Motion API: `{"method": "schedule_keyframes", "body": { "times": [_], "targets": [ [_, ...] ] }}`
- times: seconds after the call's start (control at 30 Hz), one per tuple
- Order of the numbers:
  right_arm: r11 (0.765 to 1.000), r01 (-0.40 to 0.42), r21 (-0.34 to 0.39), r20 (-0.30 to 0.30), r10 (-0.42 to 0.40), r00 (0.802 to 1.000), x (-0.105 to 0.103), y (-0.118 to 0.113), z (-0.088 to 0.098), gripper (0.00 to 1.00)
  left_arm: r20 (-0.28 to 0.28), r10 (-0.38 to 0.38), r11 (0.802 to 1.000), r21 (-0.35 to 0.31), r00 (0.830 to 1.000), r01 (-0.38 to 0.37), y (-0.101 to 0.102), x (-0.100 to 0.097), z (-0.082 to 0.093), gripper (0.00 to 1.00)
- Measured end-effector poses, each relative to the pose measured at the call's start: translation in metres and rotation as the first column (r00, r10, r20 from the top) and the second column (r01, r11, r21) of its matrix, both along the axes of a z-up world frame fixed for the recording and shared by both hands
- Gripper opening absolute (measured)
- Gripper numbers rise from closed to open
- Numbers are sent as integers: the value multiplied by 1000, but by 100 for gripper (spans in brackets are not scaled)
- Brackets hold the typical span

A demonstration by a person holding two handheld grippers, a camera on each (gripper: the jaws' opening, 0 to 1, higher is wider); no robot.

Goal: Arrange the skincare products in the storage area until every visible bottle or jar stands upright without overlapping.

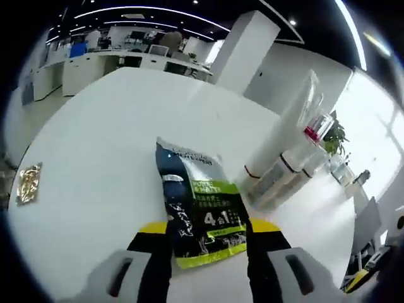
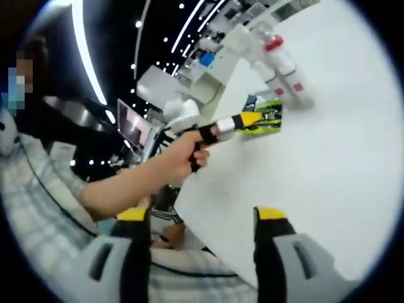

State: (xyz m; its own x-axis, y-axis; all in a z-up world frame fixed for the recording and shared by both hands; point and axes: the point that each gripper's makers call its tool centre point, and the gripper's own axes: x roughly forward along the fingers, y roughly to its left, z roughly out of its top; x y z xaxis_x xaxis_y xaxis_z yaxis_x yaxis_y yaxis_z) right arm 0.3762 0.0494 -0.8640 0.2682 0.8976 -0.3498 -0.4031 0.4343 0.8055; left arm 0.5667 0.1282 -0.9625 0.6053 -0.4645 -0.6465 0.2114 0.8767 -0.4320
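Observation:
A dark blue and green sachet point(image 1: 199, 202) lies flat over the white table point(image 1: 95, 139), its near end between the yellow-tipped jaws of my left gripper point(image 1: 208, 228), which press on both its sides. To the right stands a clear storage rack point(image 1: 297, 120) with a red-capped bottle point(image 1: 314, 130) and white bottles point(image 1: 287, 165) at its foot. In the right gripper view a hand point(image 2: 183, 154) holds the left gripper point(image 2: 243, 123) against the sachet point(image 2: 268, 117). The red-capped white bottles point(image 2: 284, 66) lie just beyond it. My right gripper point(image 2: 202, 218) is open at the table's edge, holding nothing.
A small gold packet point(image 1: 28, 183) rests near the table's left edge. A person's forearm point(image 2: 120, 186) reaches across from the left, over a checked sleeve point(image 2: 38, 208). Office desks point(image 1: 126, 60) and a white pillar point(image 1: 243, 50) stand behind the table.

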Motion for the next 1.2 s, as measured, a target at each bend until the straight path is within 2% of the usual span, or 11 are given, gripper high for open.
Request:
{"method": "schedule_keyframes", "body": {
  "times": [0.07, 0.13, 0.23, 0.3, 0.43, 0.6, 0.67, 0.77, 0.97, 1.17, 1.2],
  "targets": [
    [1000, -8, 1, 0, 8, 1000, -1, 3, 0, 64, -2, -8, 1000, 6, 1000, 8, 2, -4, 0, 47],
    [1000, -13, 2, 4, 13, 1000, 0, 4, 1, 64, 3, -20, 999, 42, 1000, 20, 6, -9, 1, 48],
    [1000, -14, 10, 4, 14, 1000, 2, 6, 2, 64, 5, -15, 999, 48, 1000, 15, 13, -12, 3, 50],
    [1000, -15, 11, 5, 15, 1000, 2, 7, 2, 64, 14, -10, 999, 49, 1000, 10, 19, -13, 6, 50],
    [999, -37, 11, 6, 37, 999, -1, 13, 0, 64, 41, -19, 995, 99, 999, 15, 34, -16, 11, 50],
    [998, -61, 15, -1, 61, 998, -4, 22, -2, 64, 53, -11, 993, 114, 999, 5, 49, -24, 14, 50],
    [998, -67, 17, 2, 67, 998, -4, 23, -1, 64, 61, -19, 989, 150, 998, 9, 57, -31, 13, 51],
    [997, -74, 24, 3, 74, 997, -3, 25, -1, 64, 59, -30, 978, 209, 998, 17, 72, -46, 9, 54],
    [995, -90, 36, 1, 90, 996, -3, 31, -3, 64, 54, 6, 967, 254, 999, -20, 103, -69, 7, 58],
    [991, -129, 46, 1, 129, 992, -5, 43, -3, 64, 40, 43, 945, 324, 998, -54, 150, -94, 4, 61],
    [989, -136, 50, 1, 136, 991, -5, 45, -2, 64, 15, 69, 945, 319, 998, -70, 160, -99, 4, 63]
  ]
}}
